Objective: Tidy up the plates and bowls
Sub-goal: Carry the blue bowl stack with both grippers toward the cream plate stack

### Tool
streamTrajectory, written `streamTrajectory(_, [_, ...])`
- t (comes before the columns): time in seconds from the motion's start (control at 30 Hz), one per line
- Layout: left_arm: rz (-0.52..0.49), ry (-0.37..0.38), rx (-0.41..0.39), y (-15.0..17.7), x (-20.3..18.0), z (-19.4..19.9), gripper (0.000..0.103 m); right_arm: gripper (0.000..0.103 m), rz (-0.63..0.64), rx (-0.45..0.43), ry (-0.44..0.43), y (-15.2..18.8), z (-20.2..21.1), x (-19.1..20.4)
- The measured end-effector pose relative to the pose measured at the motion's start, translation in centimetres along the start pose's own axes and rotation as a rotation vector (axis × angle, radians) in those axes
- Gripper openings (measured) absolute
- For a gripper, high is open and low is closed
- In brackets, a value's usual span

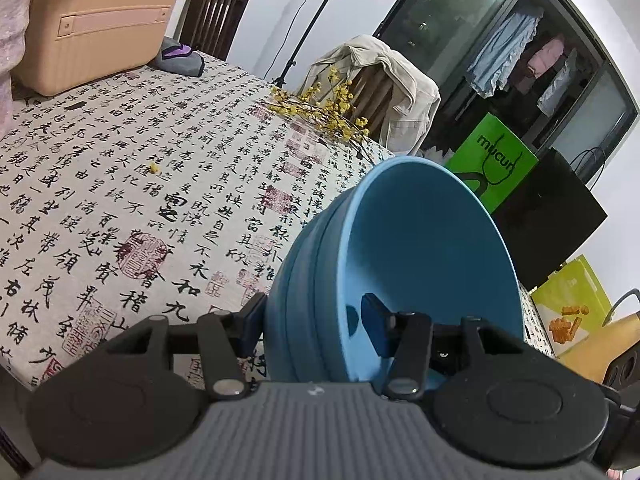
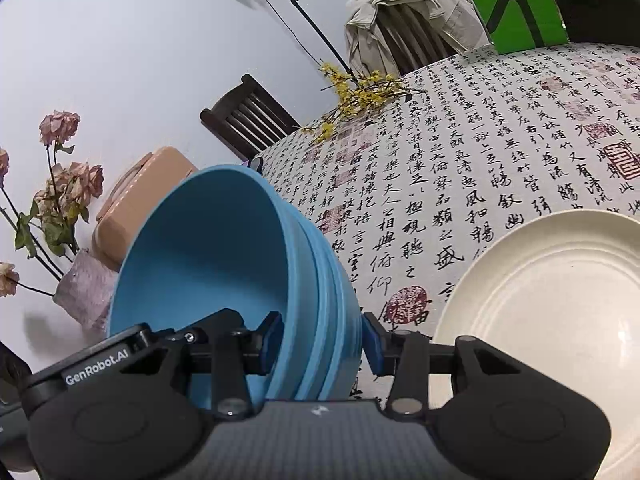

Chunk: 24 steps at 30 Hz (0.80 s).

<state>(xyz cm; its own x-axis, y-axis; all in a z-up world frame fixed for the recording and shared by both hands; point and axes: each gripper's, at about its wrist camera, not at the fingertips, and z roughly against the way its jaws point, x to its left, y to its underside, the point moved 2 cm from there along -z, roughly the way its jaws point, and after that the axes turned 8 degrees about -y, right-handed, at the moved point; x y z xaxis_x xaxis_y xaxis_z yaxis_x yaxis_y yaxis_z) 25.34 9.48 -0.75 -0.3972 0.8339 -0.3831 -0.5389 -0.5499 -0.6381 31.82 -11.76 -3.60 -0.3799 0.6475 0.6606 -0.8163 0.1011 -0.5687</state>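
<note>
Both tongs are gripping one nested stack of round blue plastic bowls (image 1: 400, 272) above the calligraphy-printed tablecloth (image 1: 120, 184).
The left gripper (image 1: 316, 320) and the right gripper (image 2: 322, 344) are each pinching the stack's wall, with a round cream ridged plate (image 2: 552, 312) lying beside.

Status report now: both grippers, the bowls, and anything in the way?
Left gripper and right gripper both clamp rim of blue bowl stack, tilted above table. White plate lies beside it, right side.
</note>
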Motion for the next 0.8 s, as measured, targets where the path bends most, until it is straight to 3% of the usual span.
streamTrajectory(0.8, [-0.063,0.021,0.011,2.1,-3.7,0.2,0.052,0.042,-0.036,-0.051,0.008,0.6,3.7,-2.8])
